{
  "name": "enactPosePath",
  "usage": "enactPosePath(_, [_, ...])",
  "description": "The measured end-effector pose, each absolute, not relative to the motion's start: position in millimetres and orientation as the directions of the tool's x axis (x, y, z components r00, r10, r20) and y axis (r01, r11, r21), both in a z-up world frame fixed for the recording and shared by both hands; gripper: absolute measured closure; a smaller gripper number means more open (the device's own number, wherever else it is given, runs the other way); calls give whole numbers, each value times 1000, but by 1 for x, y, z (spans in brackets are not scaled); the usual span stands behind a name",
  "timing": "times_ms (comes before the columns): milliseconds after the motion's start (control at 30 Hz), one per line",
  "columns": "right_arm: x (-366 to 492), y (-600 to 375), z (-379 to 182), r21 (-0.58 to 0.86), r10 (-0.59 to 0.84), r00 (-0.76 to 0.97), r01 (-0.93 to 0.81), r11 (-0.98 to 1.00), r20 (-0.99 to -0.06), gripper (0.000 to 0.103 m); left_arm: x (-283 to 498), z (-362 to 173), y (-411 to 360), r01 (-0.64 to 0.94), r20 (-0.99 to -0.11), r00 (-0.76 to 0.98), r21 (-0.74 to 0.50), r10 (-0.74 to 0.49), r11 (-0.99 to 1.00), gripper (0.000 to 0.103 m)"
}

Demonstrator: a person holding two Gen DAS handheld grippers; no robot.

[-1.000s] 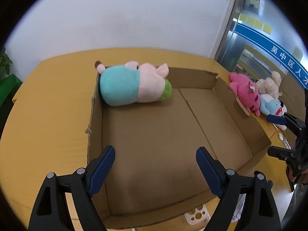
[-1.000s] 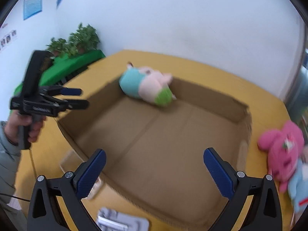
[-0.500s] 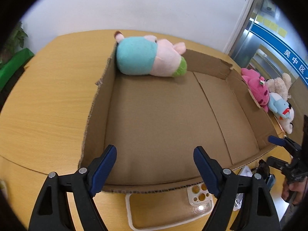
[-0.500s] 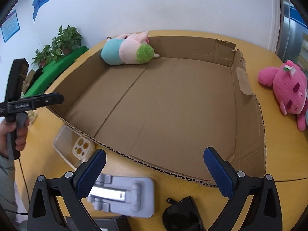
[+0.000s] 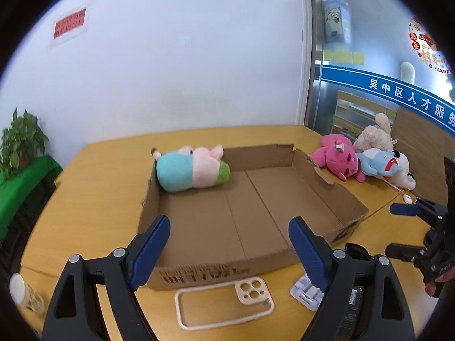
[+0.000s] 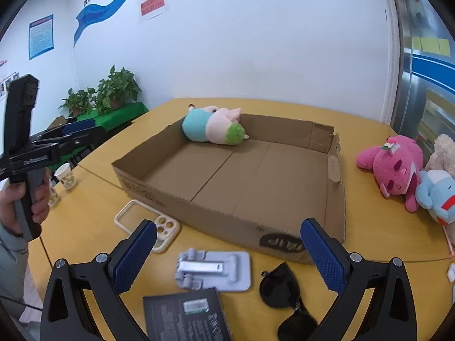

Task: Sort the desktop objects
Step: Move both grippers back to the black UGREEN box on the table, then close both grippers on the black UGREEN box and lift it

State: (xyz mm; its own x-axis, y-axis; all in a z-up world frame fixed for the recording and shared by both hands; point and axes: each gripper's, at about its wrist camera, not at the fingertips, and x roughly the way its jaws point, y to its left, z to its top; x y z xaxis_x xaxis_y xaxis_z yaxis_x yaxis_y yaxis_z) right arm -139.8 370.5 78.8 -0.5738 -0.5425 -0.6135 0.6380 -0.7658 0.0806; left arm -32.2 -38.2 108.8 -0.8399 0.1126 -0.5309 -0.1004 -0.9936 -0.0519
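- While both hand-held grippers hang above the near edge of the yellow worktop (image 6: 369,113), nothing is between their blue pads.
- The left hand-held gripper (image 5: 229,244) has its jaws wide apart and they are opening a little more; below it lies a clear phone case (image 5: 224,304) on the worktop.
- The right hand-held gripper (image 6: 227,251) also has its jaws wide apart and holds nothing.
- A shallow cardboard box (image 6: 199,210) stands in the middle of the worktop. Inside it, in the far left corner, a teal and pink plush toy (image 6: 213,128) lies on its side.
- Just in front of the box lie a grey phone stand (image 6: 213,268), black sunglasses (image 6: 284,292) and a dark flat box (image 6: 184,315) with a barcode label.
- To the right of the box, outside it, a pink plush (image 6: 395,164), a light blue plush (image 6: 438,193) and a beige plush (image 5: 375,136) lie close together.
- A paper cup (image 6: 65,174) stands at the left side of the worktop.
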Motion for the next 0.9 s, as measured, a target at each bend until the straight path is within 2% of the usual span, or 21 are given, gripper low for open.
enactPosePath(133, [-118, 382, 55, 128, -577, -500, 674, -727, -646, 0, -16, 83, -27, -176, -586, -774, -166, 240, -970, 17])
enactPosePath(300, [-92, 392, -2, 178, -576, -335, 733, -657, -746, 0, 1, 37, -2, -231, -661, -662, -270, 354, -935, 17])
enactPosePath(467, [-82, 391, -32, 229, -587, -270, 737, -636, -763, 0, 13, 1, 11, -225, -701, -567, -374, 433, -900, 17])
enactPosePath(567, [-81, 382, -40, 259, -594, -250, 724, -639, -765, 0, 20, -9, 5, -189, -708, -546, -417, 448, -889, 17])
enactPosePath(667, [-64, 363, -37, 319, -662, -142, 790, -523, -735, 0, 28, -16, -5, -159, -710, -534, -449, 459, -879, 17])
enactPosePath(767, [-53, 358, -31, 280, -676, -163, 822, -496, -718, 0, 33, -22, -9, -150, -698, -529, -482, 482, -863, 17])
enactPosePath(900, [-68, 355, -42, 278, -634, -197, 775, -568, -748, 0, 29, -36, -7, -156, -691, -496, -525, 526, -836, 17])
